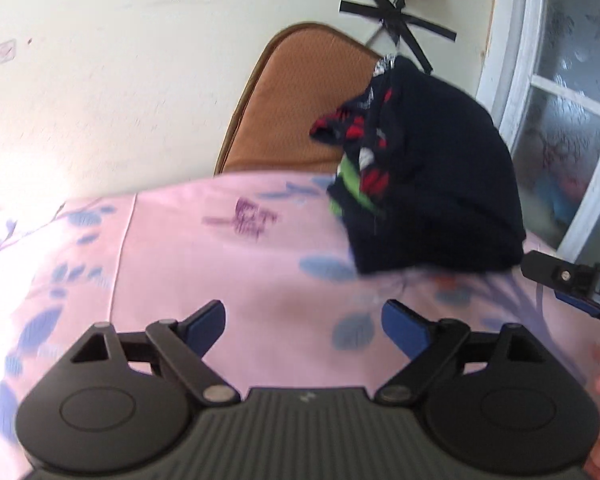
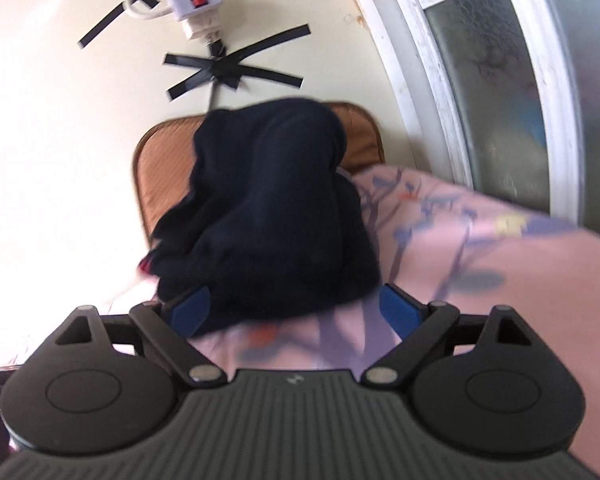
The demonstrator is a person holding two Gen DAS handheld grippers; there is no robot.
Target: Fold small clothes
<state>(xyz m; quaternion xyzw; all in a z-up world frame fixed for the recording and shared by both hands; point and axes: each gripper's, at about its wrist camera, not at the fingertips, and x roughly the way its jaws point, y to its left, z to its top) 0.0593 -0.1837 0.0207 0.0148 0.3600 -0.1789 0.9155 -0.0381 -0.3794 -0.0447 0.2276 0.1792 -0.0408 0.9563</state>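
Note:
A dark navy garment (image 1: 440,176) with red, white and green print on its left side is heaped on the pink floral sheet (image 1: 220,264), ahead and to the right of my left gripper (image 1: 304,320), which is open and empty. In the right wrist view the same garment (image 2: 276,216) bulks up right in front of my right gripper (image 2: 296,300). That gripper is open, its blue pads (image 2: 192,308) on either side of the garment's near edge. The right gripper's tip shows in the left wrist view (image 1: 572,280), at the far right beside the garment.
A brown cushion (image 1: 292,100) leans on the cream wall behind the garment. A power strip (image 2: 192,0) and black tape crosses (image 2: 228,72) are on the wall. A white-framed frosted window (image 2: 492,80) stands at the right. The sheet covers the work surface.

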